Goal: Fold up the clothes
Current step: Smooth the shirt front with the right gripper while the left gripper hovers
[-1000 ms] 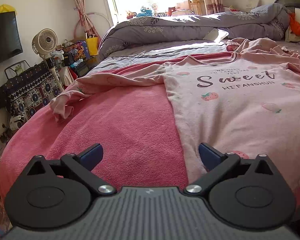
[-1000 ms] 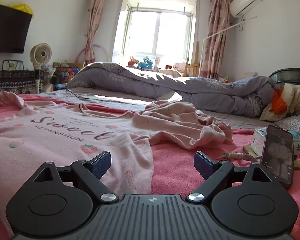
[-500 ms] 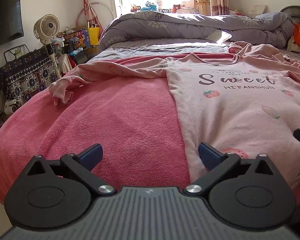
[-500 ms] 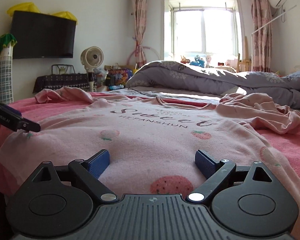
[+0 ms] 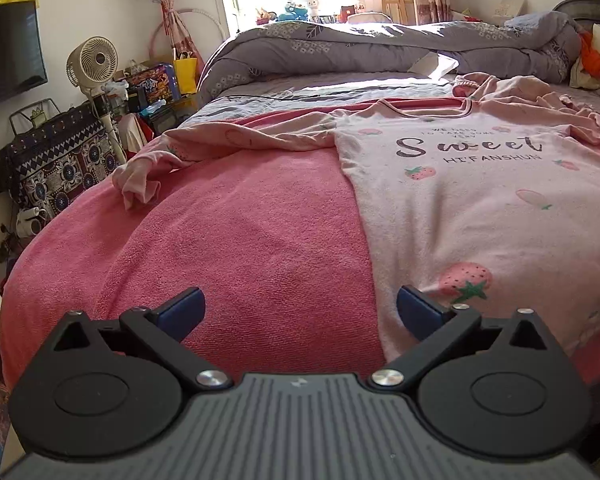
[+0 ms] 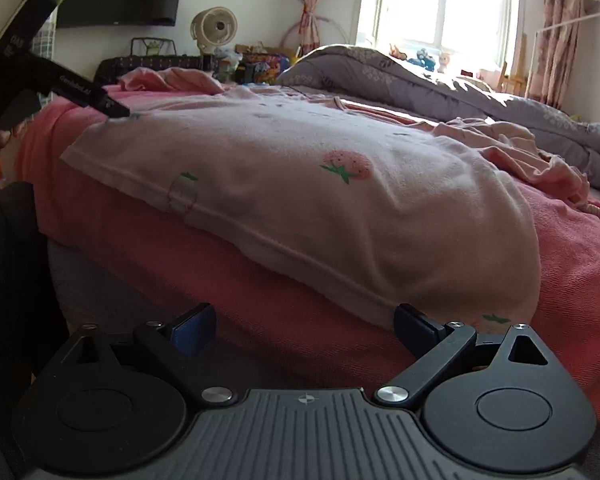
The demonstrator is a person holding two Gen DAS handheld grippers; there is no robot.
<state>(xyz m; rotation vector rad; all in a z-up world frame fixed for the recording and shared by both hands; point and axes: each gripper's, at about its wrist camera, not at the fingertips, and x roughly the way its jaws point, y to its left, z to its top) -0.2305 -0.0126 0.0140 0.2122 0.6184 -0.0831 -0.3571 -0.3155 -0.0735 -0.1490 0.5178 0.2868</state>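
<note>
A pale pink long-sleeved shirt [image 5: 480, 200] with strawberries and the word "Sweet" lies flat, front up, on the pink blanket [image 5: 240, 248]. Its left sleeve [image 5: 220, 140] stretches out to the left. My left gripper [image 5: 300, 308] is open just above the blanket at the shirt's lower left corner, with nothing between its fingers. In the right wrist view the shirt [image 6: 320, 184] hangs slightly over the bed's front edge. My right gripper [image 6: 304, 326] is low in front of the hem, its jaws opening and nothing between them. The left gripper [image 6: 118, 111] shows there at the shirt's far corner.
A second pink garment [image 5: 540, 92] lies crumpled past the shirt's right shoulder. A rolled grey duvet [image 5: 380, 48] fills the back of the bed. A fan [image 5: 92, 64], a patterned bag [image 5: 52, 160] and a wall TV [image 5: 8, 52] stand left of the bed.
The right gripper swung left and sank to the bed's front edge, so it now faces the shirt's hem. The left gripper barely moved.
</note>
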